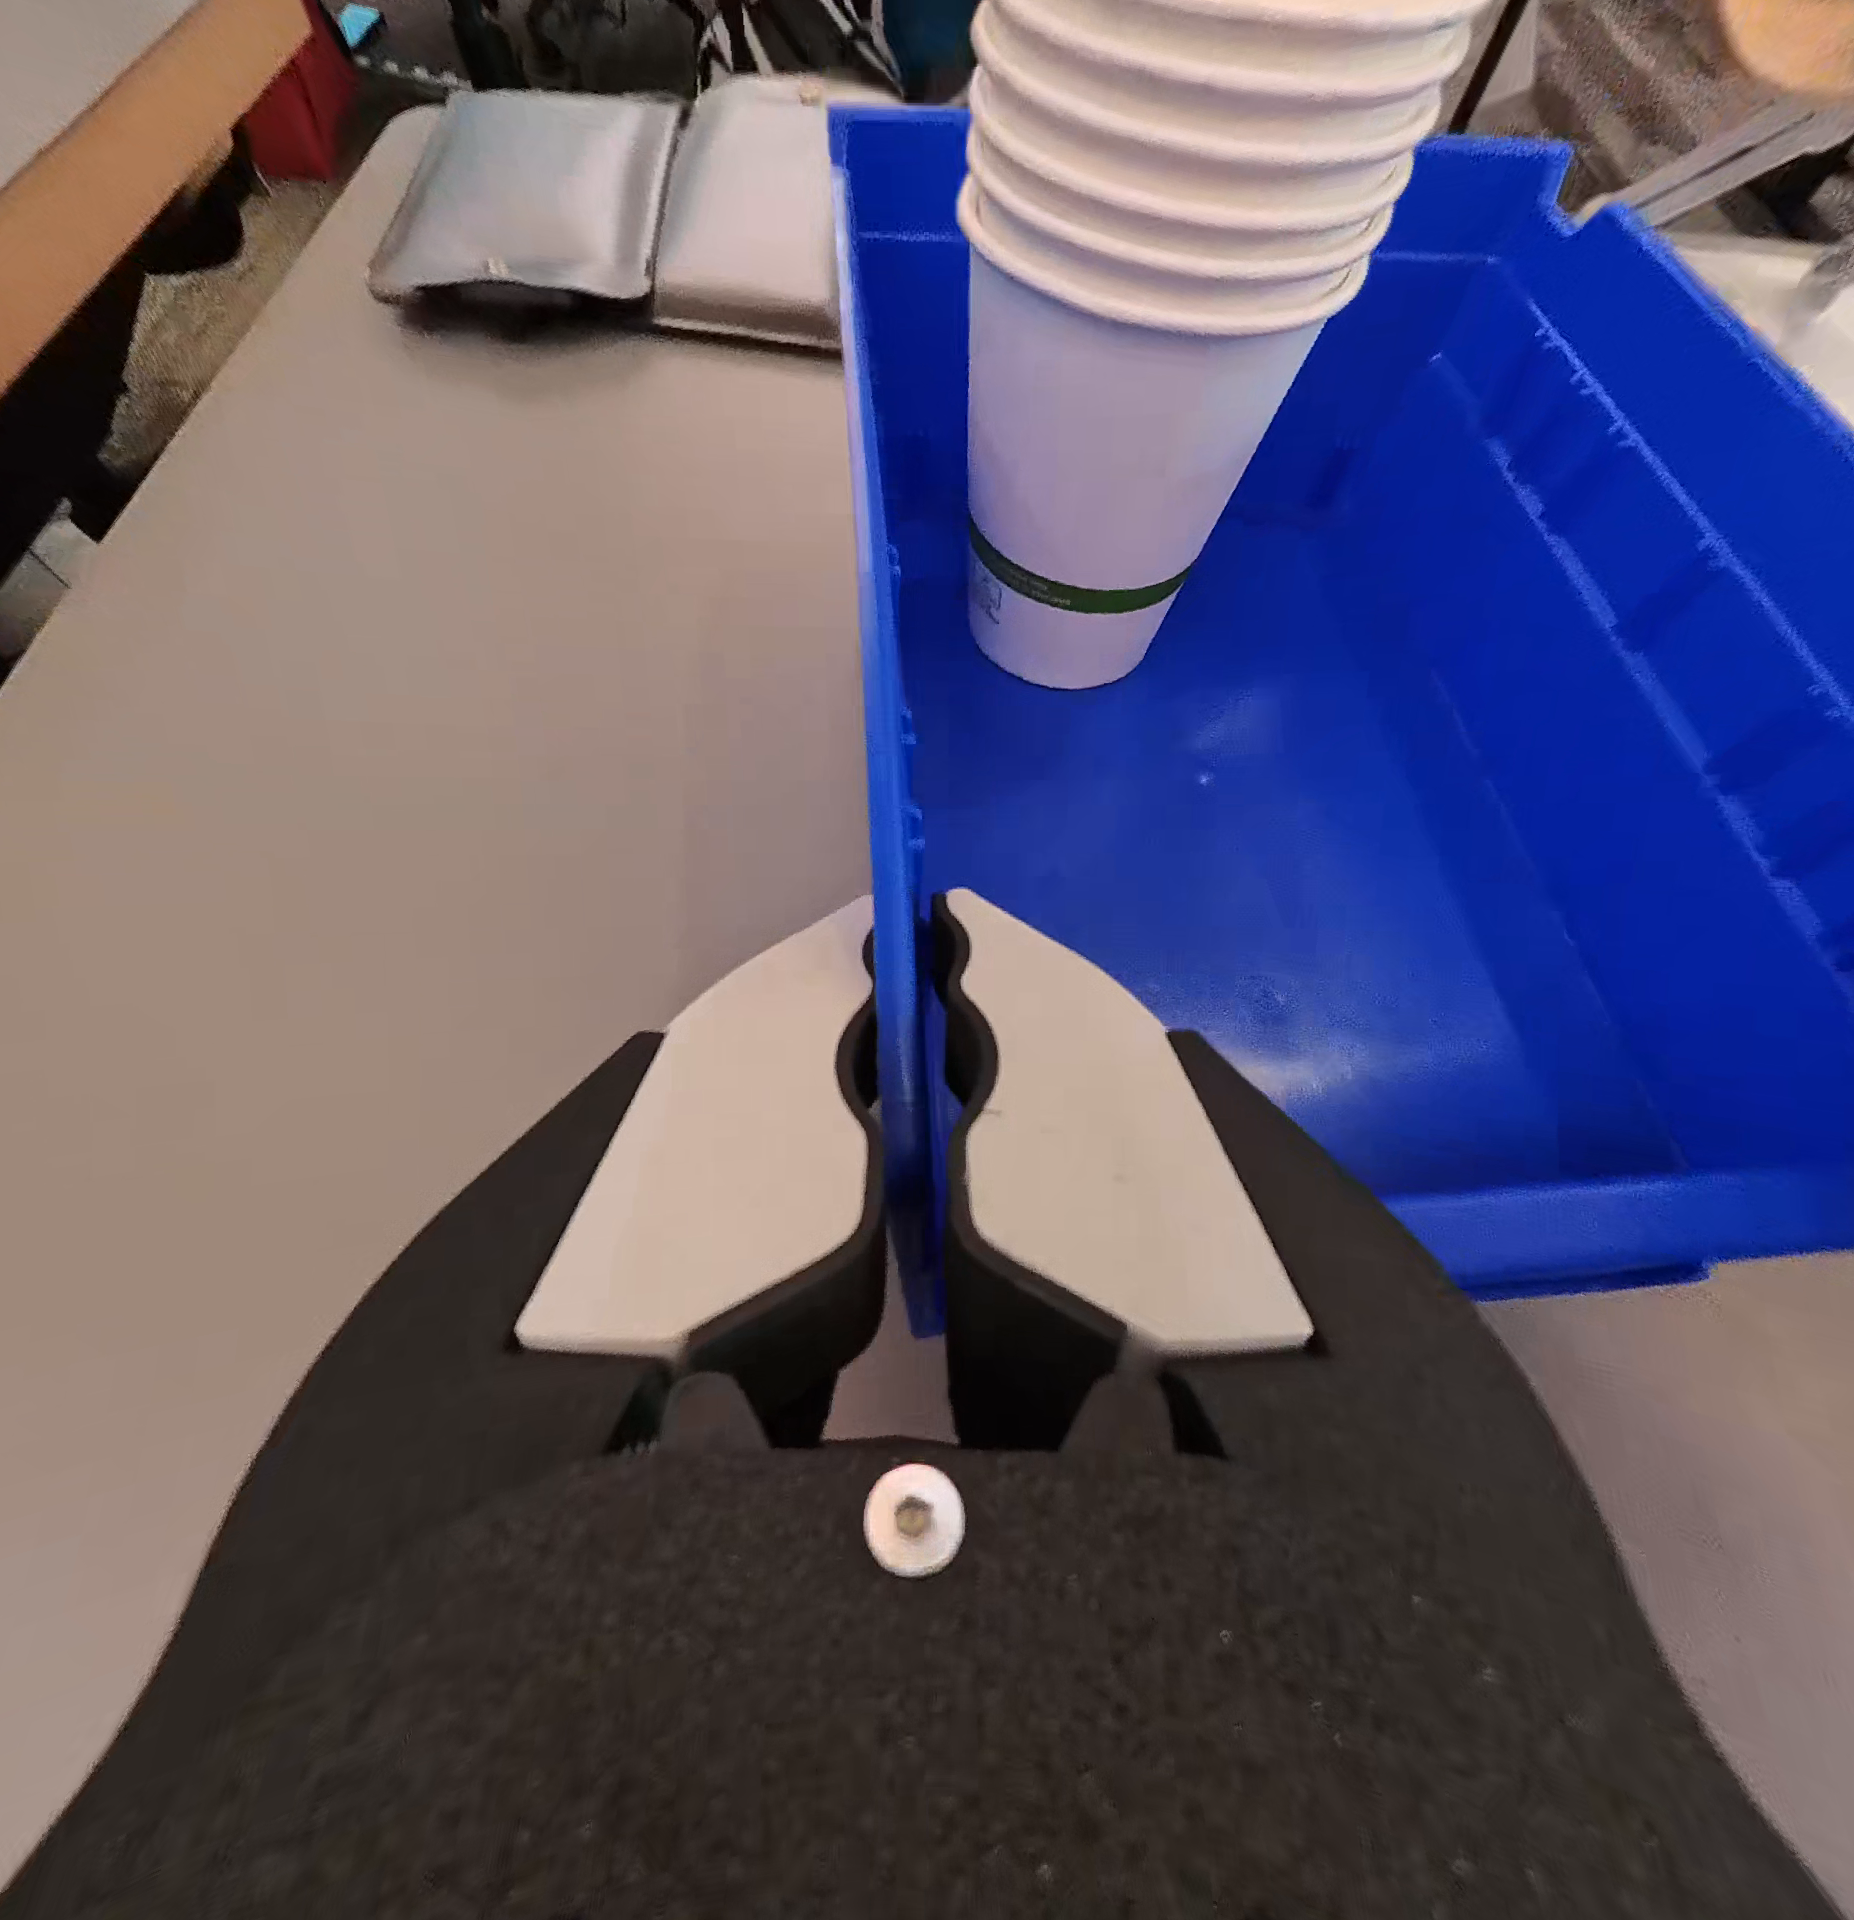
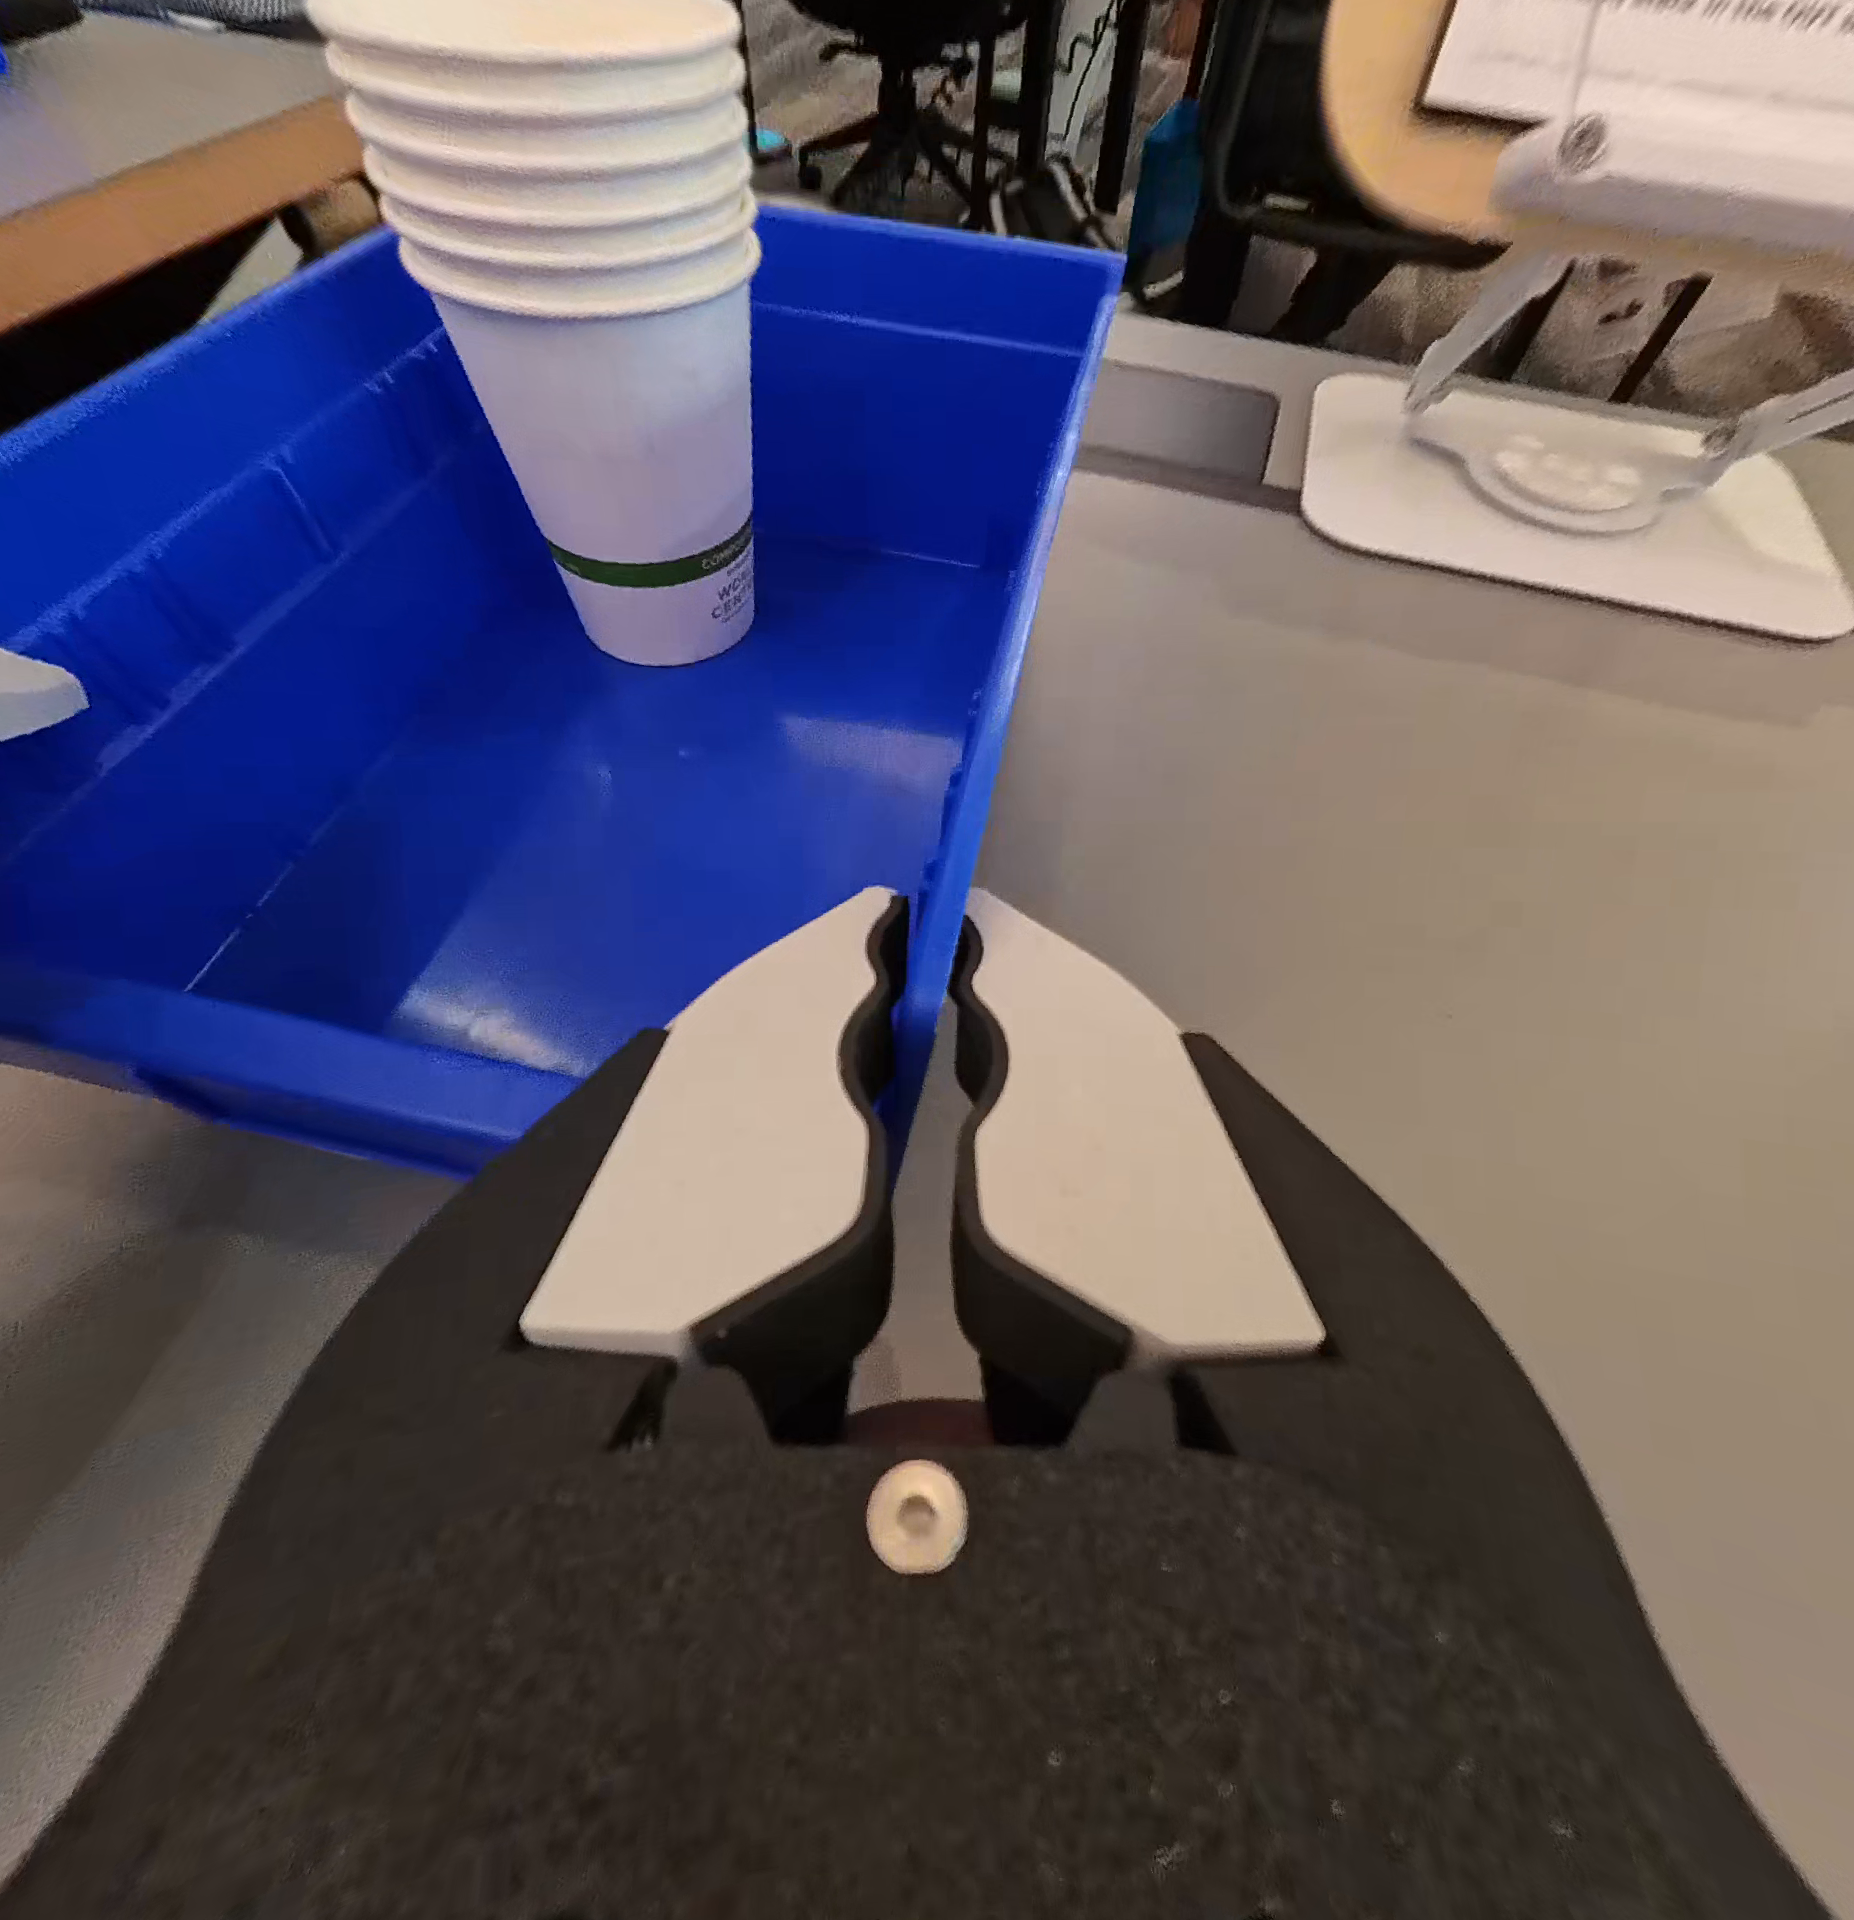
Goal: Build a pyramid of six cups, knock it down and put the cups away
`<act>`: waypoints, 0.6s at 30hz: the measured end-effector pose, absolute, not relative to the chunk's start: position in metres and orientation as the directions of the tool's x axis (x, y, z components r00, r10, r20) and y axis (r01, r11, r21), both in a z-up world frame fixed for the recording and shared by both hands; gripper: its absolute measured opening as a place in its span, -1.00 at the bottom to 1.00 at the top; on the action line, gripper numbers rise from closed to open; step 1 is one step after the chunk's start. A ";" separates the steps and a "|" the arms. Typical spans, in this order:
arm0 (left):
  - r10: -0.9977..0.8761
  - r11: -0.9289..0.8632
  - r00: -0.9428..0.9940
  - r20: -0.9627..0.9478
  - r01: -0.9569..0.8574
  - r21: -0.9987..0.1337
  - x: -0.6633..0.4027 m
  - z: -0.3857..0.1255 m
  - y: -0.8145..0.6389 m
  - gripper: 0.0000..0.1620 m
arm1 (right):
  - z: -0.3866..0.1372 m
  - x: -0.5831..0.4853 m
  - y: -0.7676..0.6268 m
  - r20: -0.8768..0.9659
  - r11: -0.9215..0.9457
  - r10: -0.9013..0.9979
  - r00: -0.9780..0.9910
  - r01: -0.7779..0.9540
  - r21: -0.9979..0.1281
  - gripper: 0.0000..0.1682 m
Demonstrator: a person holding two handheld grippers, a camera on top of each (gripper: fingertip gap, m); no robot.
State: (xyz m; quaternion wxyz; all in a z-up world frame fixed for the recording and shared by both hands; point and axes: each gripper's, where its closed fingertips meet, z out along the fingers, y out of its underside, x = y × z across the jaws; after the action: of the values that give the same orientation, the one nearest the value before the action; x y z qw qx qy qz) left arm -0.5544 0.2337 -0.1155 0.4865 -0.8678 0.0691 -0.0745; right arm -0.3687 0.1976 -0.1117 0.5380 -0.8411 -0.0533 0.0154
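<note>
A nested stack of several white paper cups (image 1: 1131,395) with a green band stands upright in the far end of a blue plastic bin (image 1: 1422,883). My left gripper (image 1: 907,914) is shut on the bin's left side wall near its front corner. In the right wrist view the cup stack (image 2: 611,416) stands in the same blue bin (image 2: 487,831), and my right gripper (image 2: 928,914) is shut on the bin's right side wall near the front. The other gripper's grey finger (image 2: 19,691) shows at the left edge.
The bin rests on a grey table (image 1: 383,727). Two grey pouches (image 1: 611,208) lie at the far end beside the bin. A white stand with a flat base (image 2: 1567,520) sits on the table to the right of the bin. Chairs and cables lie beyond.
</note>
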 end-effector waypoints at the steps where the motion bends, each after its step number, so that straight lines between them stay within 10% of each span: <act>1: -0.194 -0.525 0.979 0.065 -0.047 -0.850 -0.556 -0.120 0.236 -0.94 | -0.115 -0.370 0.198 0.029 -0.416 0.110 0.994 0.072 -0.907 -0.92; 9: -0.177 -0.509 0.981 0.081 -0.020 -0.861 -0.552 -0.124 0.239 -0.92 | -0.114 -0.362 0.195 -0.001 -0.393 0.199 0.980 0.078 -0.916 -0.81; 18: -0.256 -0.329 0.964 0.073 -0.016 -0.944 -0.504 -0.019 0.199 -0.18 | -0.012 -0.261 0.088 -0.006 -0.208 0.483 0.876 0.108 -0.972 -0.46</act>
State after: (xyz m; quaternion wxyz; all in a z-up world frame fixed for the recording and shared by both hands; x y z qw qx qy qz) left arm -0.5037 0.1989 -0.0189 0.5729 -0.8085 0.0842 -0.1050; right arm -0.2609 0.0884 -0.0120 0.5988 -0.7611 -0.1940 0.1568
